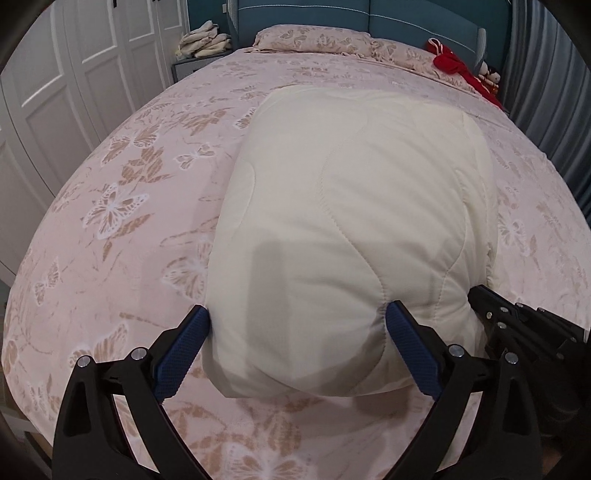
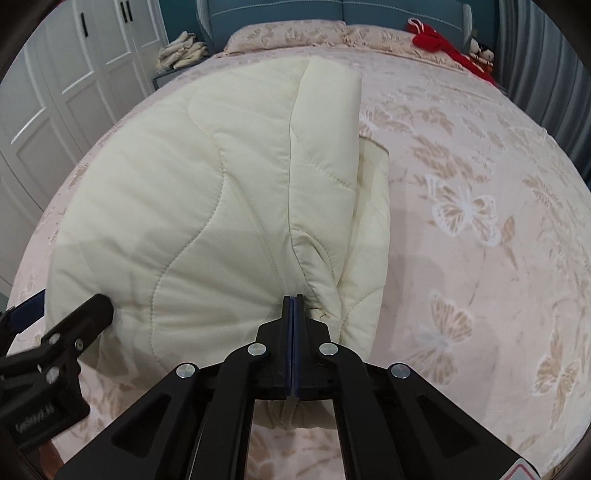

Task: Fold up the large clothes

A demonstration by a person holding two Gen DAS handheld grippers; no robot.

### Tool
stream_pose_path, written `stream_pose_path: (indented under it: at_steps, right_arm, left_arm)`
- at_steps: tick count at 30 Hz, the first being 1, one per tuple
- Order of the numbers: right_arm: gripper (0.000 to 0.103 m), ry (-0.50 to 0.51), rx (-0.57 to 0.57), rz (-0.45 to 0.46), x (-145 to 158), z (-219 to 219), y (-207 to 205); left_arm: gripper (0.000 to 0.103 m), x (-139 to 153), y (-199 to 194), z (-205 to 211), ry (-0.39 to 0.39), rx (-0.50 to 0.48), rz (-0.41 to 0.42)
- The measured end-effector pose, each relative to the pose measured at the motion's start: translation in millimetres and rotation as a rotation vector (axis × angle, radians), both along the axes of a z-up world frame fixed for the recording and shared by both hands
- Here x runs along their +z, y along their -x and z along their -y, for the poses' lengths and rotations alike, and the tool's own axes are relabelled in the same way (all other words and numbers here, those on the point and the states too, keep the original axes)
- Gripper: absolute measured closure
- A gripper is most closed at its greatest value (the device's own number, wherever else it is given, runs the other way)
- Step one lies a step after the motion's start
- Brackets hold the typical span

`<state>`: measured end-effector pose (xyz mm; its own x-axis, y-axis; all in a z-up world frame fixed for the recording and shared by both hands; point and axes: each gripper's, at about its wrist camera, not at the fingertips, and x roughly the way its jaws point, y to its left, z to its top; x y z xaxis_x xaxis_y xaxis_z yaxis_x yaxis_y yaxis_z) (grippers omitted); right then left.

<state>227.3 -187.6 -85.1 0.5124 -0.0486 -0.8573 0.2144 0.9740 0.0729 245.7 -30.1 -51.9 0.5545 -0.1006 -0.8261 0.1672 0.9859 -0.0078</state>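
Garment: a cream quilted padded garment (image 1: 354, 206) with wavy stitch lines lies folded into a thick bundle on the bed, its near end towards both cameras.
Bed: a wide bed with a pink butterfly-print cover (image 1: 122, 206) carries the garment; the cover shows on all sides of it.
Left claw: the left claw (image 1: 297, 343) stands wide open, its blue textured pads spread to either side of the garment's near left part. One pad (image 1: 184, 354) sits at the garment's left edge, the other (image 1: 410, 347) against the cloth farther right. The cloth lies between the pads but is not pinched.
Right claw: the right claw (image 2: 294, 306) is closed tight, pads pressed together on a pinch of the cream cloth at the near edge, beside a fold line running away up the garment.
Claws together: in the right wrist view the left claw (image 2: 59, 317) shows at the bundle's near left corner; in the left wrist view the right claw's black frame (image 1: 524, 328) shows at the near right corner. Both are at the same near end, apart from each other.
Folded layers: in the right wrist view a narrower flap (image 2: 328, 110) lies over the right side of the bundle, with lower layers showing at its right edge.
Far end: a matching pillow (image 1: 314, 37), a red cloth (image 1: 454, 62) and a blue headboard (image 1: 406, 18).
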Motion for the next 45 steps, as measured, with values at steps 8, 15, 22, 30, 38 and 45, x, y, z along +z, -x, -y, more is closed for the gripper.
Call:
stream_pose_path:
  at_steps: [8,15,22,30,38,45]
  right_arm:
    - [0.103,-0.018,-0.004,-0.008,-11.6,1.3,-10.8]
    - [0.103,-0.069,-0.007,-0.026,-11.3,9.4,-14.7]
    - [0.103,-0.182,-0.04,0.02,18.4,14.4,21.6]
    - [0.09,-0.093,-0.02,0.083,43.7,-15.8,82.6]
    - [0.074,-0.054,-0.051,0.115,46.8,-19.4,116.9]
    - [0.068,-0.037,-0.048,0.134,47.2,-25.1,132.2]
  left_arm:
    - [0.005,-13.7,-6.6,4.2,-0.022,0.017,-0.008]
    - [0.005,-15.3,-7.4,5.9,-0.03,0.033,-0.017]
    - [0.005,1.2,8.6,-7.3,0.014,0.087,-0.043]
    - [0.005,25.1,52.3,-2.6,-0.037,0.083,0.019]
    - [0.005,27.0,82.3,0.3,-0.079,0.073,0.057]
    - [0.005,19.2,101.6,0.9,-0.102,0.067,0.056]
